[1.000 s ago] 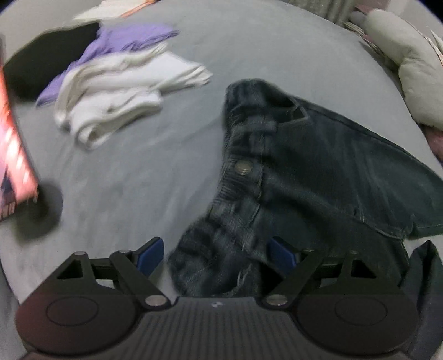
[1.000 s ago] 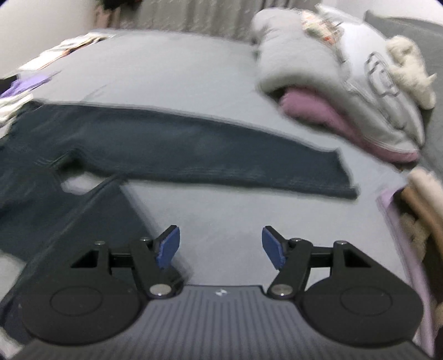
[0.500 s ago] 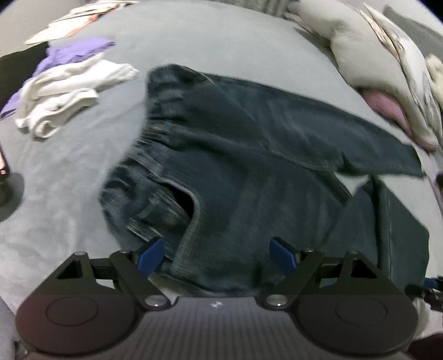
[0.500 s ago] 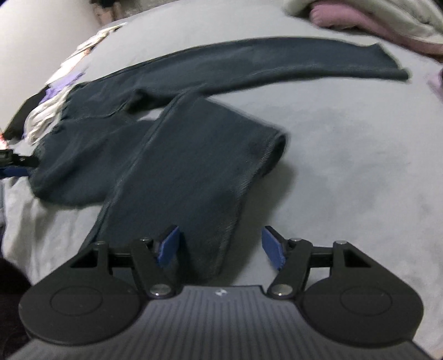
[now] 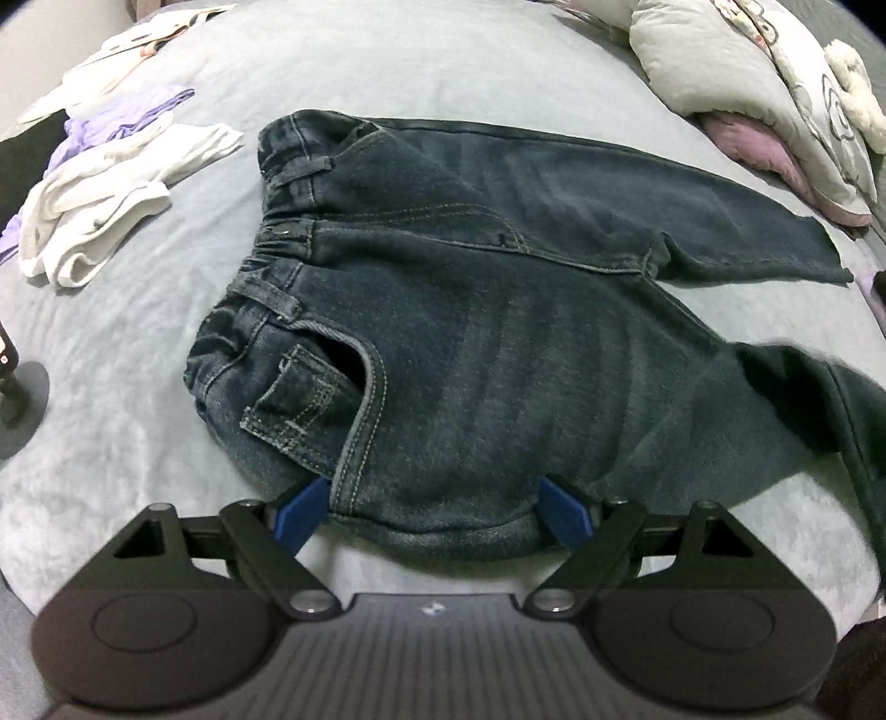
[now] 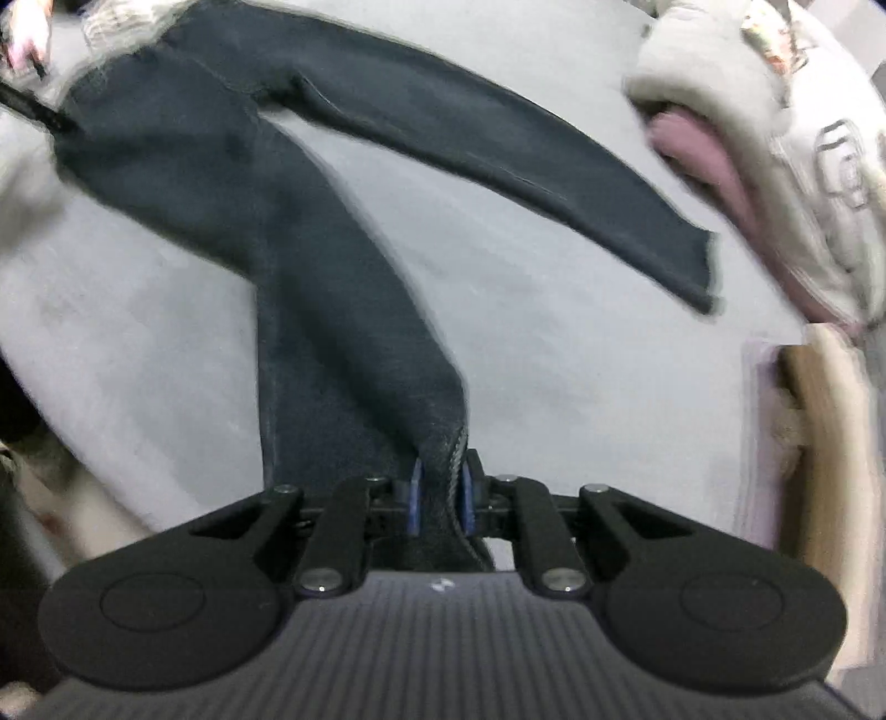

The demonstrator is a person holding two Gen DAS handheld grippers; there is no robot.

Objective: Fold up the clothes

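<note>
Where jeans sprawl, grey bedding, heaped pillows.

A grey bed cover is spread across both views. At its far right edge a grey printed pillow is seen upon a pink cushion. Papers are noted at its far left corner.

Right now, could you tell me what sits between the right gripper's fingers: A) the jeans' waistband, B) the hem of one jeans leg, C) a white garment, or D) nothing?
B: in the right wrist view, the right gripper is closing its blue pads on the hem end of one leg of the jeans.
</note>
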